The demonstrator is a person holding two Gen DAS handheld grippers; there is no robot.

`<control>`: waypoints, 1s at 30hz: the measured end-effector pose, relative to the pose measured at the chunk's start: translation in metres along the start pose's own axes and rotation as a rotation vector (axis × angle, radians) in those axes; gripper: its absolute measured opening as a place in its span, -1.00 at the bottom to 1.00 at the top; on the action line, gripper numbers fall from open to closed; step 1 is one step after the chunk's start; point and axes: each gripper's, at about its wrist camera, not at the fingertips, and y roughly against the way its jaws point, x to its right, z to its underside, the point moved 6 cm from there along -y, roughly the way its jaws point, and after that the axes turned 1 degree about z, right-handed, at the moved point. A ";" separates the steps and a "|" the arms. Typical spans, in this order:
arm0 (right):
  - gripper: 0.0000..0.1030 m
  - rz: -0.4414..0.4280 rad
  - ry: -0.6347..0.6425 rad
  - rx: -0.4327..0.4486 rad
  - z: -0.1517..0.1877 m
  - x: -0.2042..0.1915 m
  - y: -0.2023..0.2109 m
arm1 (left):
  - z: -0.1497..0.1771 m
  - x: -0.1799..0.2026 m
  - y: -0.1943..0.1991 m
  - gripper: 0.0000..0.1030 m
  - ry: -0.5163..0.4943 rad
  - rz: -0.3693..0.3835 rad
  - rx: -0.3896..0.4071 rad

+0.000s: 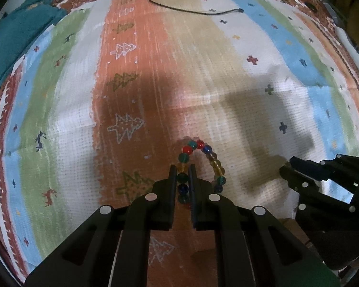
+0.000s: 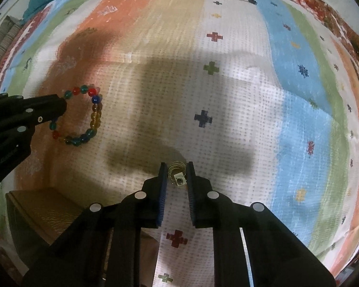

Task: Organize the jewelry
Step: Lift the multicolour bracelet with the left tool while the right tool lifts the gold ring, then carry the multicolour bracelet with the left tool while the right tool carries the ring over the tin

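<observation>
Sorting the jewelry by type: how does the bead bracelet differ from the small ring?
The bead bracelet is a large loop of multicolored beads; the ring is tiny, metallic, with a square setting. The left gripper is shut on the bracelet; the ring sits between the right gripper's fingers. Both rest on the patterned cloth.

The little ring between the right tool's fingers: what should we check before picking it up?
1. Ring sits between the right tool fingers: ok.
2. Pads pressing on the ring: not ok, gaps show on both sides.
3. Left tool clamped on the bead bracelet: ok.
4. Bracelet clear of the ring: ok.
5. Brown box open and ready: cannot tell.
</observation>
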 end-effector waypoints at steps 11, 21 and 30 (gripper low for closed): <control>-0.67 -0.024 -0.007 0.065 0.013 0.000 0.030 | -0.001 0.007 0.029 -0.82 0.006 0.034 0.070; -0.67 -0.044 -0.068 0.148 0.015 0.008 0.059 | 0.004 0.016 0.059 -0.82 0.012 0.055 0.135; -0.68 -0.060 -0.089 0.210 0.016 0.009 0.082 | 0.008 0.025 0.087 -0.82 0.024 0.088 0.196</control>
